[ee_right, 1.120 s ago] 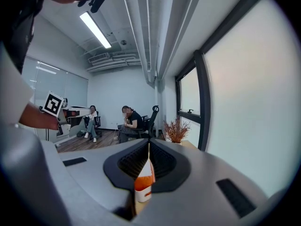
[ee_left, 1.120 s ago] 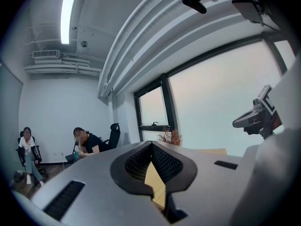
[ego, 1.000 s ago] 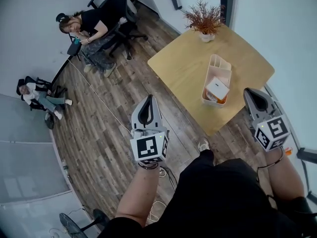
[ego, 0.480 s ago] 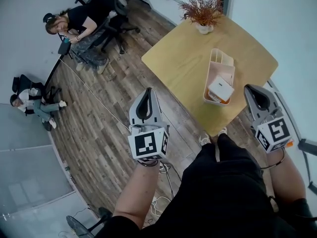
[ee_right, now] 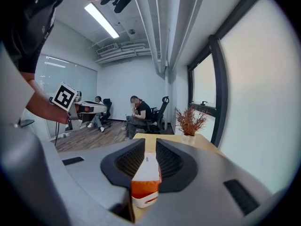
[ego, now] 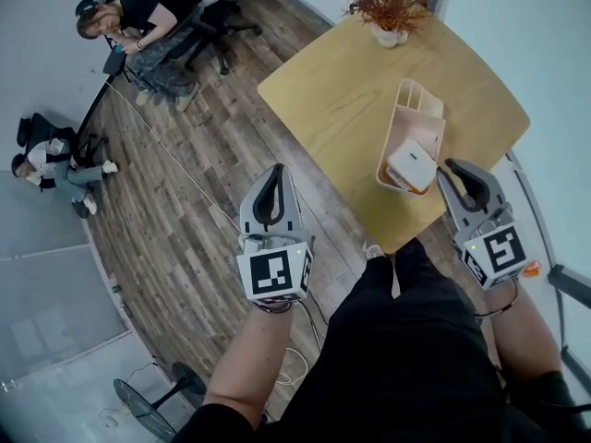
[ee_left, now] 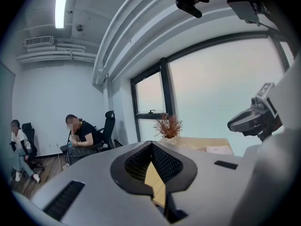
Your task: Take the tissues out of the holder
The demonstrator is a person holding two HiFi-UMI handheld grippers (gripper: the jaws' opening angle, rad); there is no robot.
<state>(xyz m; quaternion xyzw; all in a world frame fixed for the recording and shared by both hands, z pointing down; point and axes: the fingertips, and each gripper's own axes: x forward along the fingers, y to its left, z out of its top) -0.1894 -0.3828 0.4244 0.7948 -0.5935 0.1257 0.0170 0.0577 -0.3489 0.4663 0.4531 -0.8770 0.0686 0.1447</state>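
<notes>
On the wooden table (ego: 342, 90) stands a white holder (ego: 416, 95) with a tissue pack (ego: 412, 164), white on top and orange at the sides, lying in its near end. My right gripper (ego: 450, 167) hovers just right of that end. Its jaws have just been opening and stand slightly apart. In the right gripper view the tissue pack (ee_right: 146, 173) shows through the narrow gap of the right gripper (ee_right: 150, 142), ahead of it and untouched. My left gripper (ego: 275, 171) hangs over the floor left of the table, tips together, holding nothing; its tips meet in the left gripper view (ee_left: 151, 144).
A potted dry plant (ego: 390, 3) stands at the table's far corner. Two people sit on office chairs at the far left, one (ego: 138, 26) nearer the table than the other (ego: 46, 155). A window wall runs along the right. A floor fan (ego: 148, 400) stands lower left.
The right gripper has come in towards the holder's near end. The table and holder have slid closer in the head view. The left gripper has kept its place in the picture.
</notes>
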